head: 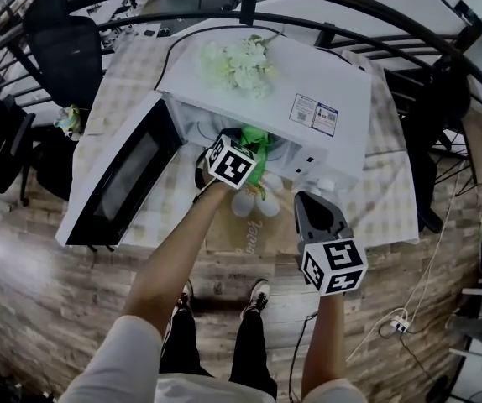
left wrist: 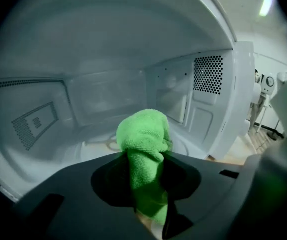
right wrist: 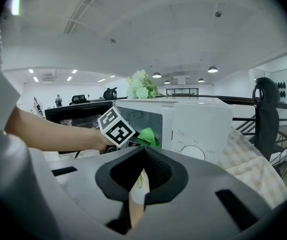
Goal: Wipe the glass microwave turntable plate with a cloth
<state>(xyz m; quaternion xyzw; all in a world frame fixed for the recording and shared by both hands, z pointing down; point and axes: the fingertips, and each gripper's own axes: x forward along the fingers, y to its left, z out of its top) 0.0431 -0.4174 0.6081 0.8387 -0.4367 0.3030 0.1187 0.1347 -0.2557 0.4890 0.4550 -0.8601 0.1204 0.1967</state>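
**Wiping stage, early.** The left gripper [left wrist: 144,191] reaches into the cavity of the white microwave oven [head: 308,86], whose black-windowed door [head: 123,175] stands swung open. Its jaws are clamped on a bunched bright-green microfibre cloth [left wrist: 143,131], which projects forward of the tips. The clear glass turntable plate [left wrist: 91,149] lies seated on the cavity floor, below and just beyond the cloth. Whether the cloth touches the glass cannot be made out, as the gripper body hides the contact zone.

The right gripper [right wrist: 136,186] hangs outside, near the front edge of the checked-cloth table [head: 392,200], with its jaws drawn together on nothing.

Judged from this arrangement, the cloth has been brought to the plate, but most of the wiping probably remains. The plate shows no clearly wiped and unwiped areas.
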